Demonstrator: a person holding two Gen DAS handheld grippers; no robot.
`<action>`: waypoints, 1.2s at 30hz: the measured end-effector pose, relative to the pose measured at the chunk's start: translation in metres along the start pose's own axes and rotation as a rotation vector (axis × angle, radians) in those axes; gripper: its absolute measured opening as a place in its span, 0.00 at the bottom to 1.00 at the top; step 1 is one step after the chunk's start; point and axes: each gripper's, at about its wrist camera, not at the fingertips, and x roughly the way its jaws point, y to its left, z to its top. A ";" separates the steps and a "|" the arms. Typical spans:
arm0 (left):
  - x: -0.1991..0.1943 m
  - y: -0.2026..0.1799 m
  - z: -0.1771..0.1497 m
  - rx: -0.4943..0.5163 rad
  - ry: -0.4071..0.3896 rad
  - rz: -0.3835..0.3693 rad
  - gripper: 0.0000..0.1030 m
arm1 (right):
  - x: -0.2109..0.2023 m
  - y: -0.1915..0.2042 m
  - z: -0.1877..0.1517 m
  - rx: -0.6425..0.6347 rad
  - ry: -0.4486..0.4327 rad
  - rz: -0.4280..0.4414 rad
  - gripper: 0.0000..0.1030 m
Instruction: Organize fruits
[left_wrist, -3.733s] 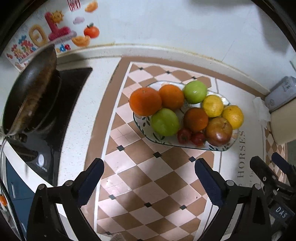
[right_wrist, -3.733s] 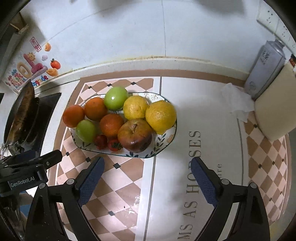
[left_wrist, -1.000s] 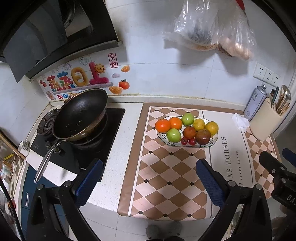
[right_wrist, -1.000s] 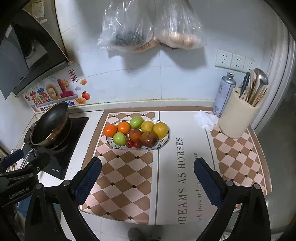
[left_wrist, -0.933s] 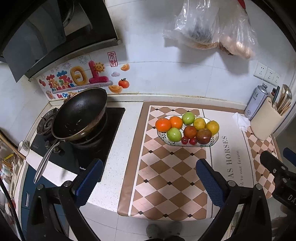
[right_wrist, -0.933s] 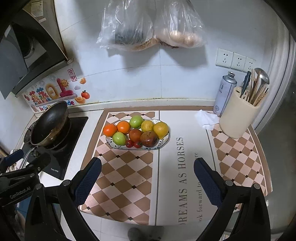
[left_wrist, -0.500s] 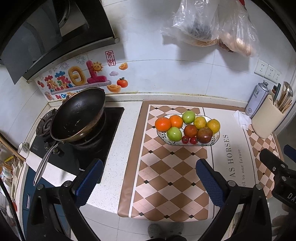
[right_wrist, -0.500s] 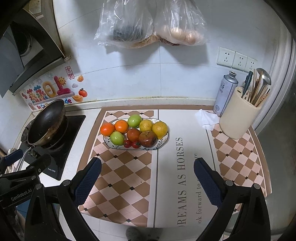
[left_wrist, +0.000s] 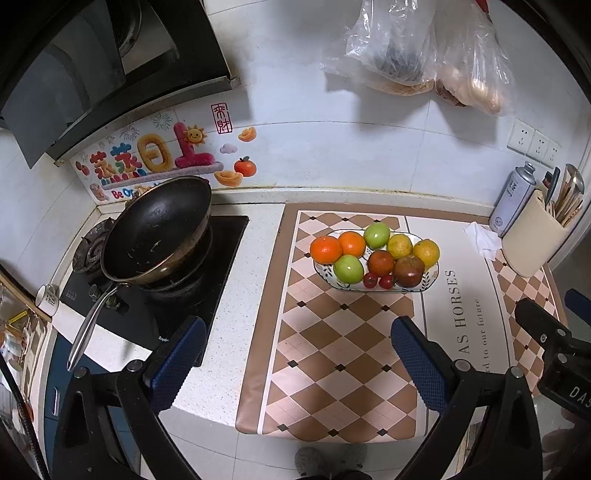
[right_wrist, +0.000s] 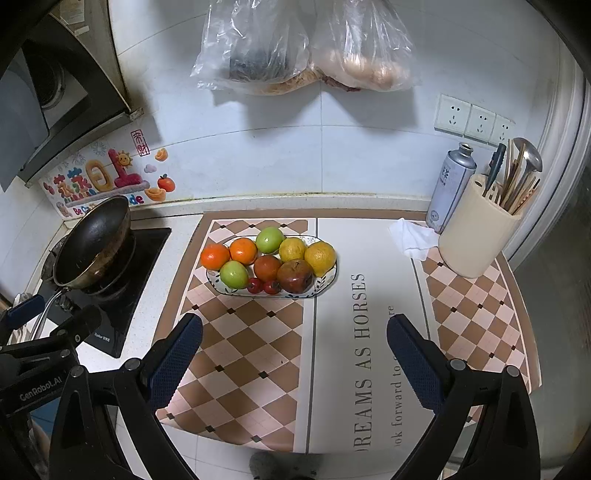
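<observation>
An oval patterned plate sits on the checkered counter mat, filled with fruit: two oranges, two green apples, two yellow citrus, a dark red apple, a reddish fruit and two small red ones. My left gripper is open and empty, held back above the mat's near edge. My right gripper is open and empty too, well short of the plate.
A black wok sits on the stove at left. A cream utensil holder, a spray can and a crumpled tissue stand at the back right. Plastic bags hang on the wall. The counter's front edge is just below the grippers.
Both grippers pulled far back and up from the plate over the last seconds, then drifted slightly. They stay open and empty; the fruit has not moved.
</observation>
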 end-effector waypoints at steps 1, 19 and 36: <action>0.000 0.000 0.000 0.001 -0.001 -0.001 1.00 | 0.000 0.000 0.000 0.001 0.001 -0.001 0.99; -0.002 0.002 0.001 -0.005 -0.009 -0.003 1.00 | -0.004 0.000 0.005 -0.004 -0.007 0.004 0.99; -0.009 -0.001 0.005 -0.010 -0.021 -0.009 1.00 | -0.010 0.002 0.006 -0.006 -0.018 0.002 0.99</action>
